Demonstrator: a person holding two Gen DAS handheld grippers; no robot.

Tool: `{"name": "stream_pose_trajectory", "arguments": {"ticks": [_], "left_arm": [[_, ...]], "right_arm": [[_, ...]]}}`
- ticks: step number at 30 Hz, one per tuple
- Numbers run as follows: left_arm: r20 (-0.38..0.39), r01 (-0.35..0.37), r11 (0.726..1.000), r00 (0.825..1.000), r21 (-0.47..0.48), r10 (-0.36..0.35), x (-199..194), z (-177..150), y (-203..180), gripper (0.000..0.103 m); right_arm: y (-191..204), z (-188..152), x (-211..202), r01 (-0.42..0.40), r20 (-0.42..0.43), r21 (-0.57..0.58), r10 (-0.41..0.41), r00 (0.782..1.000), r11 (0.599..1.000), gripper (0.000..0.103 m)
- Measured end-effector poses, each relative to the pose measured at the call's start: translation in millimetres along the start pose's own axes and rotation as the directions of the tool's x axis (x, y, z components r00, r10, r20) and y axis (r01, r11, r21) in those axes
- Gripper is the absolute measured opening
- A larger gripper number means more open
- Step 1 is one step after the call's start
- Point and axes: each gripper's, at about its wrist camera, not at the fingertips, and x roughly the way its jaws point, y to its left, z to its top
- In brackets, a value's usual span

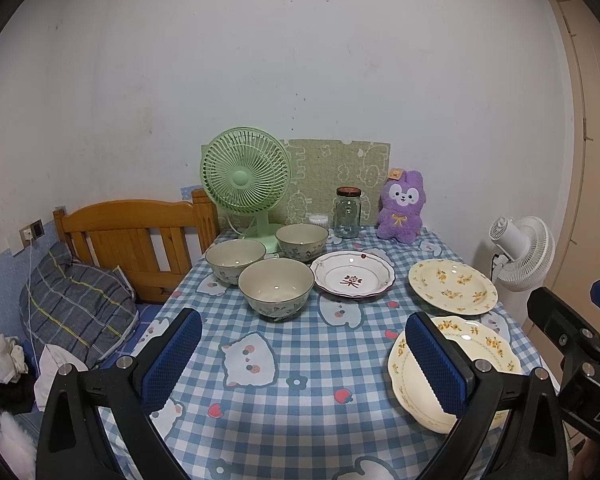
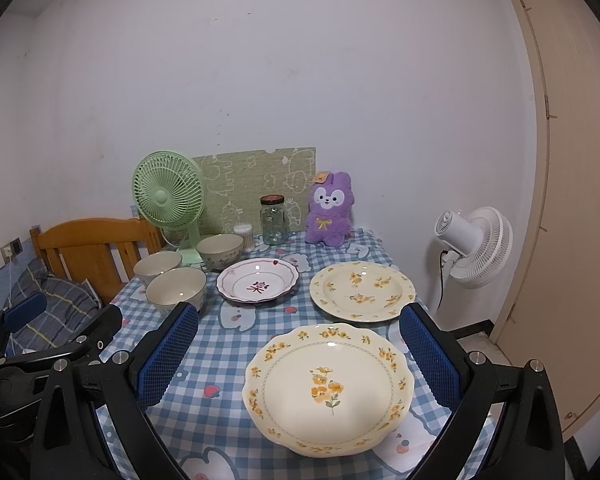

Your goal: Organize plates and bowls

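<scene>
Checked tablecloth (image 1: 300, 380) holds 3 round bowls (image 1: 276, 288), scalloped plates (image 2: 328, 388); both grippers' fingers (image 1: 172, 360) (image 2: 428, 360) spread, empty.

The only readable text is a cut-off "DA" in pale letters on the black body of the right gripper (image 1: 596, 412), at the left wrist view's lower right edge. The small tag on the purple plush toy (image 1: 401, 208) is too blurred to read.
</scene>
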Motion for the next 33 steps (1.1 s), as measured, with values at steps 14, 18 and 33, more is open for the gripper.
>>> {"name": "stream_pose_trajectory", "arguments": {"ticks": [14, 18, 33], "left_arm": [[-0.04, 0.05, 0.999, 0.998, -0.014, -0.05, 11, -6, -9, 0.097], [-0.056, 0.07, 0.997, 0.996, -0.022, -0.071, 19, -7, -15, 0.095], [-0.171, 0.113, 0.992, 0.98, 0.048, -0.103, 71, -20, -60, 0.086]], "right_arm": [[-4, -3, 6, 0.004, -0.02, -0.004, -0.004, 1.0, 1.0, 0.101], [-10, -6, 16, 0.011, -0.039, -0.004, -0.011, 0.999, 1.0, 0.1], [-52, -24, 67, 0.052, -0.154, 0.037, -0.045, 0.987, 0.998, 0.093]]}}
